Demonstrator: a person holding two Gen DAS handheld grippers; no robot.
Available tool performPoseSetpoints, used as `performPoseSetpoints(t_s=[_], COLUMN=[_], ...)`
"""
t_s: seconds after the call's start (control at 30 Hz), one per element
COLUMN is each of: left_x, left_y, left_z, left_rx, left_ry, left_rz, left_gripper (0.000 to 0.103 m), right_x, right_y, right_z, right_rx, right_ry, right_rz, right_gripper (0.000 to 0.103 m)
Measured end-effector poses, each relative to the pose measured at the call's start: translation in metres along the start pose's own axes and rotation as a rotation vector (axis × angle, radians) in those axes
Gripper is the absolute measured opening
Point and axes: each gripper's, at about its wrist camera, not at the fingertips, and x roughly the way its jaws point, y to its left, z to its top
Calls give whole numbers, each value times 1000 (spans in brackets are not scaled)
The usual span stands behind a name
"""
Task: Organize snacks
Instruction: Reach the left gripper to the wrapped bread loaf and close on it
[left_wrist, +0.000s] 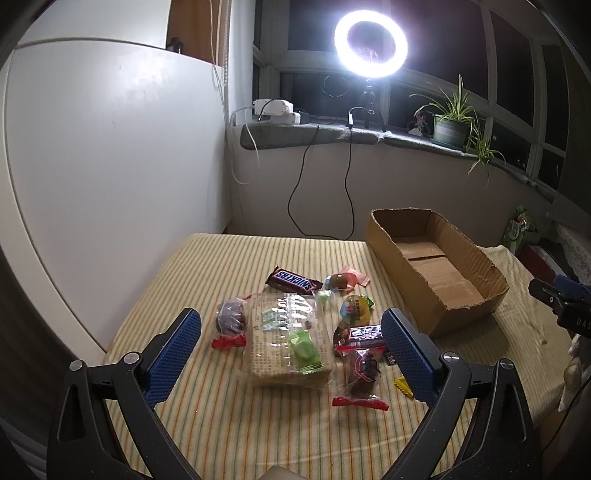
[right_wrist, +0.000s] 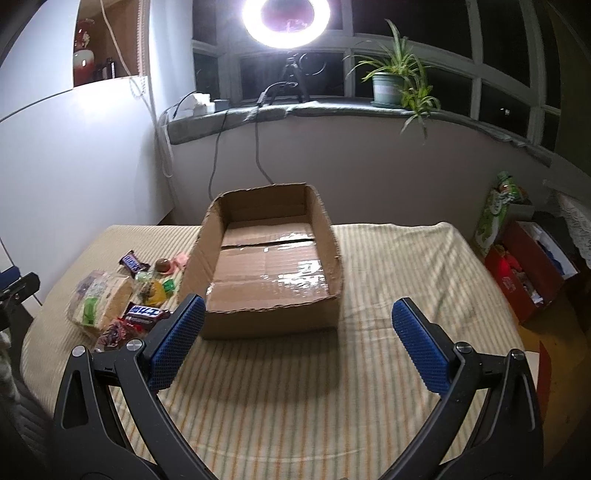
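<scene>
A: Left gripper (left_wrist: 291, 341)?
B: Jaws wide, empty, above the cracker pack (left_wrist: 288, 338); Snickers bar (left_wrist: 293, 281) at twelve o'clock beyond.
A: Right gripper (right_wrist: 298, 325)?
B: Spread, empty; cardboard box (right_wrist: 271, 314) at twelve o'clock

Wrapped snacks (left_wrist: 291, 328) lie clustered on the striped cloth beside an open, empty cardboard box (right_wrist: 271, 258).
</scene>
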Motion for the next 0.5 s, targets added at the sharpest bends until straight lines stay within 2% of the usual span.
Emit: performPoseSetpoints(t_s=[0.2,0.27,0.5], left_x=[10,14,31], left_y=[8,13,36], left_z=[-1,-1,-6], left_rx=[-14,-28,-115], left_ry=[20,31,95], left_rz=[-20,-34,-116], left_gripper=[98,96,79], right_x=[11,14,33], right_y=[19,25,54], right_z=[2,3,10], right_rx=[-33,-40,-75], right_ry=[18,26,74], right_rz=[71,94,226], right_gripper=[103,96,83])
